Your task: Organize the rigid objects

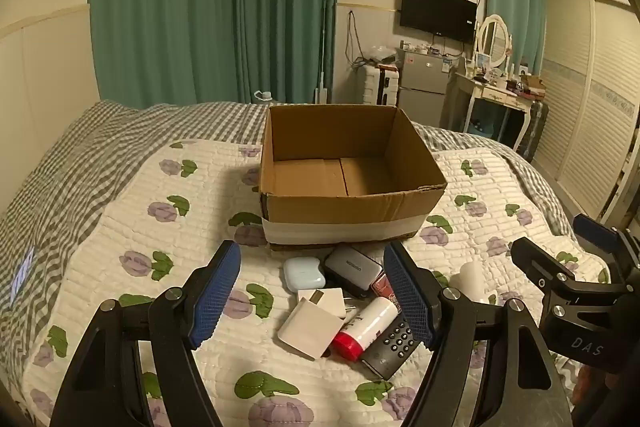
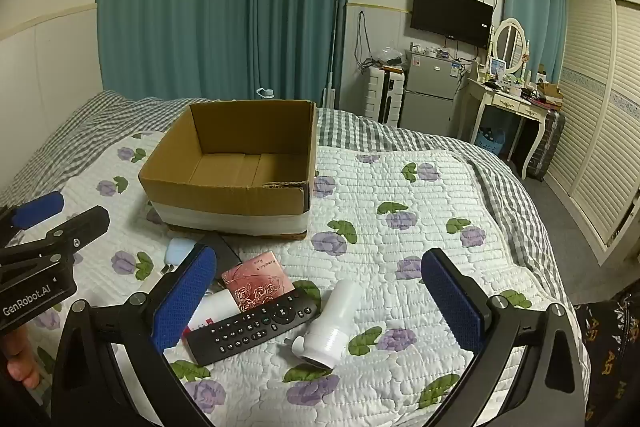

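**Cardboard box empty, sorting not yet begun**

We hold both grippers spread wide with nothing between the pads. Beyond the left gripper [image 1: 312, 301] sits the box [image 1: 352, 203]; just ahead of its fingertips lie an earbud case [image 1: 304, 273], a charger [image 1: 354, 267] and a bottle [image 1: 368, 327]. Ahead of the right gripper [image 2: 320, 303] lie the remote [image 2: 252, 327] and a white tube [image 2: 332, 323]. Next, we judge, one gripper must lower over one item and close.

Both grippers are black with two fingers. The left gripper [image 1: 312, 301] has bumpy blue pads [image 1: 216, 297] and shiny round screws [image 1: 173, 293]. The right gripper [image 2: 318, 307] looks the same. White letters [image 2: 26, 303] say "GenRobot.AI" on the left one's side.
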